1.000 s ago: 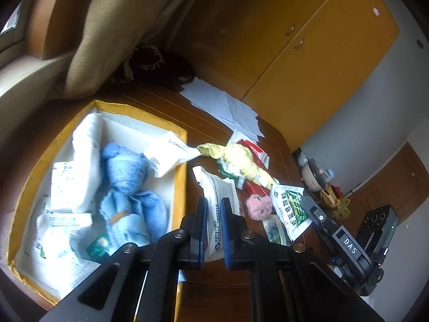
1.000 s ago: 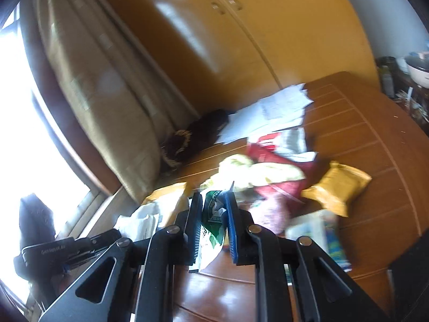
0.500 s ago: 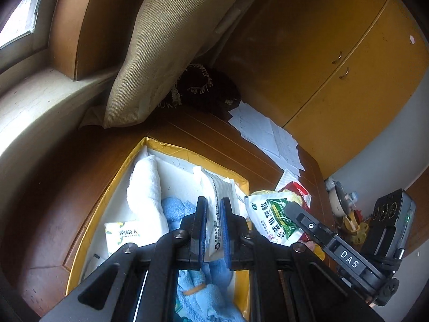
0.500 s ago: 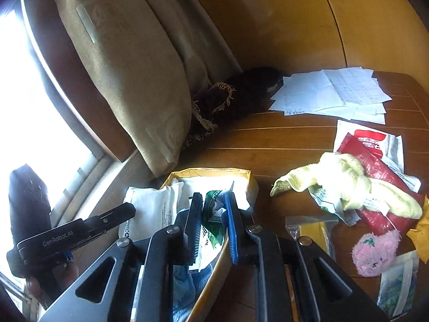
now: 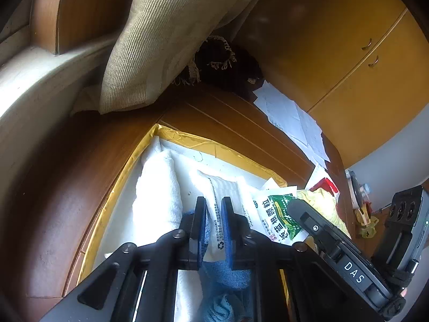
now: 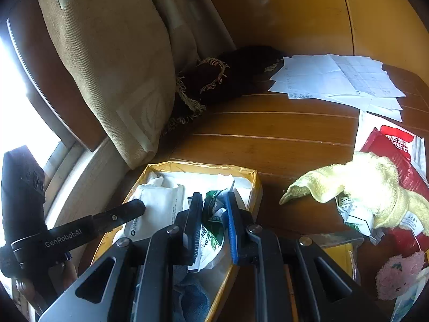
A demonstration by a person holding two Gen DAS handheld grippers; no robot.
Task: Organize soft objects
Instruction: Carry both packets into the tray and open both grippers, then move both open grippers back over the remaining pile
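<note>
Over on the left, the left gripper (image 5: pixel 213 230) hangs above the yellow box (image 5: pixel 203 143), jaws clamped on a white pouch (image 5: pixel 217 214) that hangs inside the box beside a rolled white towel (image 5: pixel 156 196), with a blue cloth (image 5: pixel 228 276) beneath. Just right of it, the right gripper (image 6: pixel 213 230) pinches a green-and-white packet (image 6: pixel 211 230) over the box's right side. Further right on the table (image 6: pixel 268 128) lie a yellow cloth (image 6: pixel 356 179) on red wrappers (image 6: pixel 394 145), then a pink plush (image 6: pixel 396 273).
</note>
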